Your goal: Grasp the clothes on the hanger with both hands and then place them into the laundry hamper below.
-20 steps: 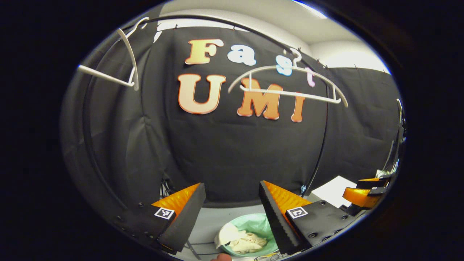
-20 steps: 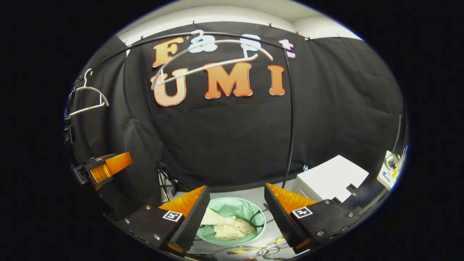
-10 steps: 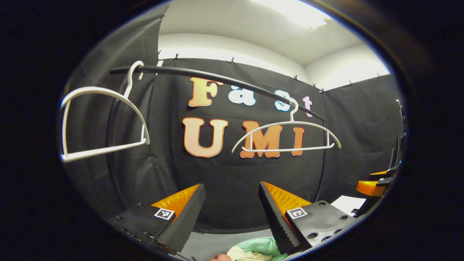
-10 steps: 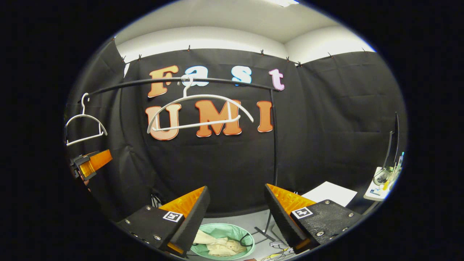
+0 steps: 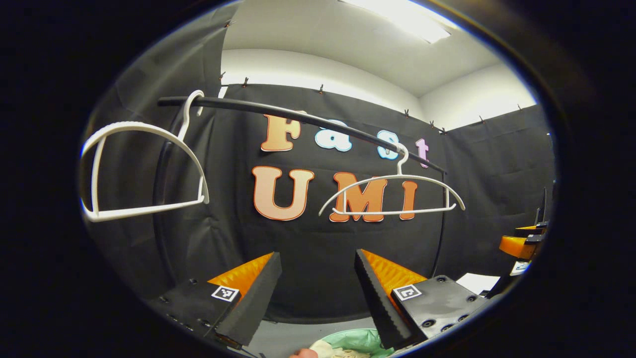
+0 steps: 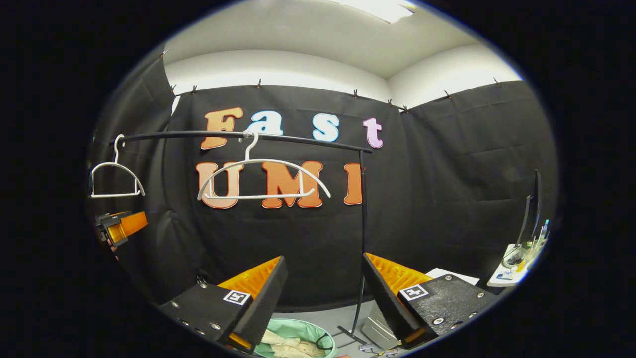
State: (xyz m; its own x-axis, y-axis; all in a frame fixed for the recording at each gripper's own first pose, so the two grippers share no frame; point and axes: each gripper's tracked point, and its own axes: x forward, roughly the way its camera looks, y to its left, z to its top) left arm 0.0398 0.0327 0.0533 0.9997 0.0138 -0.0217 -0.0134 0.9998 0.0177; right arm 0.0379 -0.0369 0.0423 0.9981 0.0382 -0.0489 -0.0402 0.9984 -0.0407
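1. Left gripper (image 5: 315, 293): fingers spread wide, holding nothing; a bare hanger (image 5: 141, 171) hangs on the rail (image 5: 298, 117) above and to its left.
2. Second bare hanger (image 6: 263, 179) above right gripper (image 6: 325, 298), which is also wide, unloaded.
3. Clothes (image 6: 288, 345) lie in the hamper (image 6: 303, 330) below, between its fingers.

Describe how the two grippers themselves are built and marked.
Each gripper, left and right, has two wedge-shaped fingers with ribbed backs and flat inner pads, the right-hand pad toothed. The fingers sit on dark mounting plates with visible screws, each bearing a small square black-and-white marker.
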